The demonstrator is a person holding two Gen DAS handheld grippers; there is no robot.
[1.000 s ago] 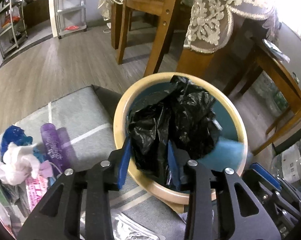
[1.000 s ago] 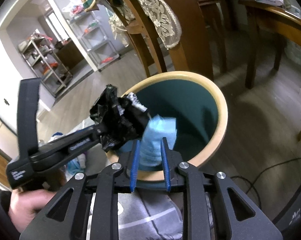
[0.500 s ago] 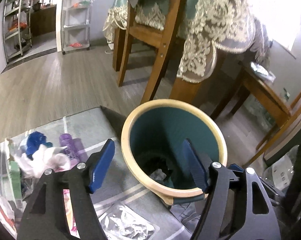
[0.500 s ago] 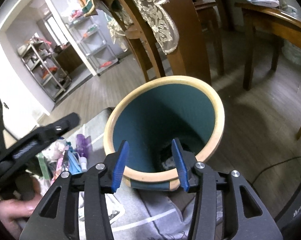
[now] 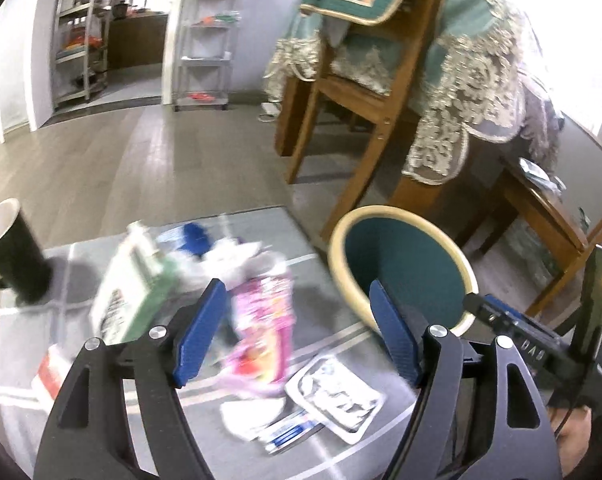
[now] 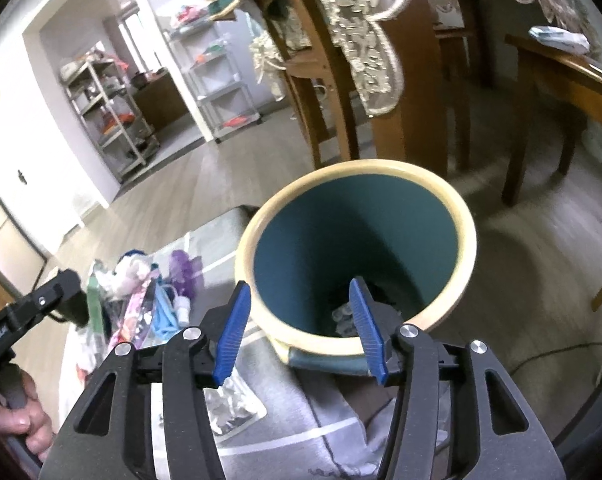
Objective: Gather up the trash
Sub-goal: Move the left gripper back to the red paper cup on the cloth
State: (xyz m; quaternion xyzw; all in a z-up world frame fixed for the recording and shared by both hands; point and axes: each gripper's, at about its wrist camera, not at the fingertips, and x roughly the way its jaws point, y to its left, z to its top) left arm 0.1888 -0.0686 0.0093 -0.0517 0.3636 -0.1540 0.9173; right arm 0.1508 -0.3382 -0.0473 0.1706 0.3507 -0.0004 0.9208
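Observation:
A teal bin with a cream rim (image 5: 397,216) stands on the floor beside a grey mat (image 5: 81,248). Black and pale trash (image 6: 343,314) lies at the bottom of the bin (image 6: 357,166). On the mat lies a pile: a pink wrapper (image 5: 263,312), a green-and-white carton (image 5: 129,292), a clear pouch (image 5: 335,392), white tissue (image 5: 237,252) and a purple bottle (image 6: 185,268). My left gripper (image 5: 296,286) hangs open and empty above the pink wrapper. My right gripper (image 6: 299,284) is over the bin's near rim, its jaws opening with nothing between them.
A black cup (image 5: 17,256) stands at the mat's left edge. Wooden chair legs (image 5: 365,152) and a table with a lace cloth (image 5: 461,92) rise just behind the bin. Metal shelves (image 5: 205,40) stand at the far wall. A cable (image 6: 553,354) runs across the floor to the right.
Both grippers opened: the black bag and the blue paper dropped into the bin. My left gripper swung left and up from the bin to above the trash pile; the right barely shifted.

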